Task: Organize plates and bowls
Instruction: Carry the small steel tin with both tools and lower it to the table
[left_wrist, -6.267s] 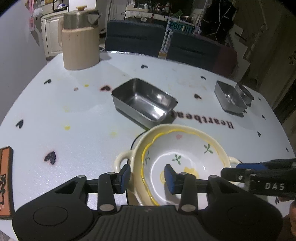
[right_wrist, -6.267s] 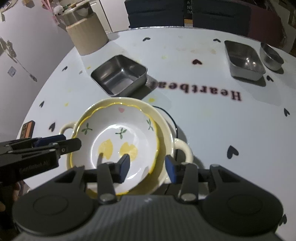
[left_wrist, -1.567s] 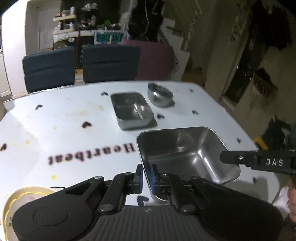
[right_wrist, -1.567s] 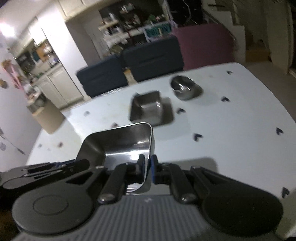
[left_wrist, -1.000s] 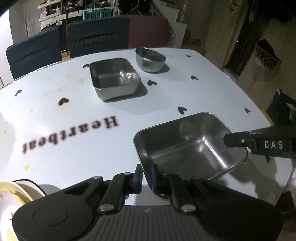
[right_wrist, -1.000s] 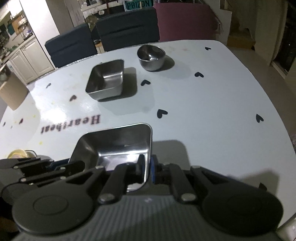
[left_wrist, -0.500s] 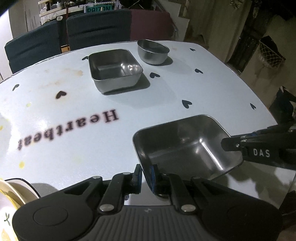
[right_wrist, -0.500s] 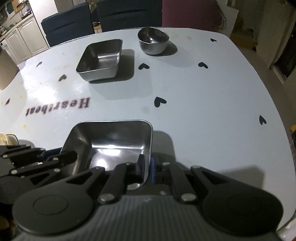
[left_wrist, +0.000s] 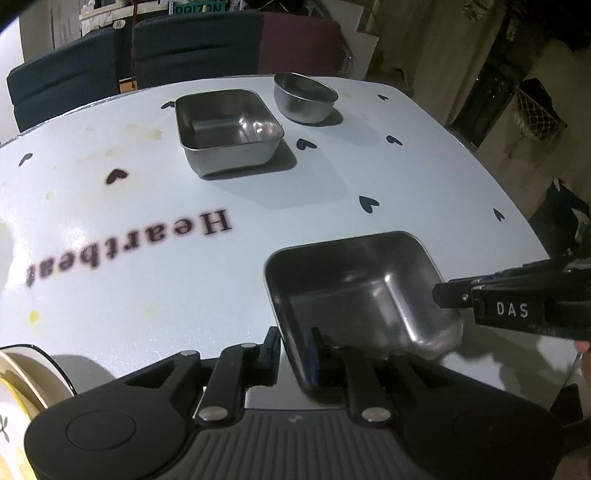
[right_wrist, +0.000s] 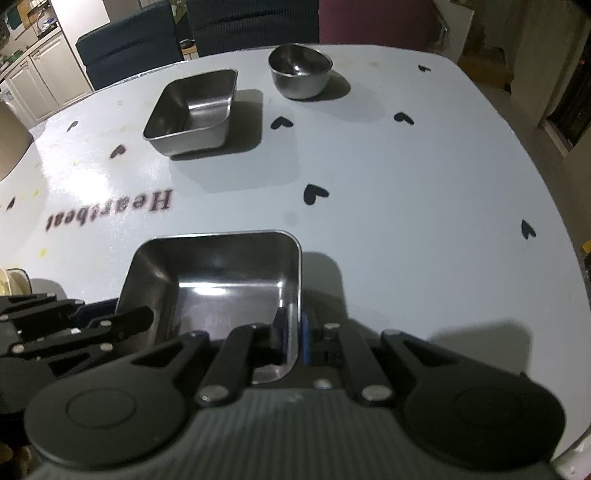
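White heart-print table | steel tray set down at near edge since a second ago | left gripper jaws just eased apart, wall between | right gripper pinching opposite wall | release pending, other steel tray beyond

Left gripper angled steeply down, jaws just eased apart, tray wall between them, pads looking slack on it. Right gripper pitched steeply down too, jaws pinched on the opposite wall. Fingertip of a hand visible behind it.
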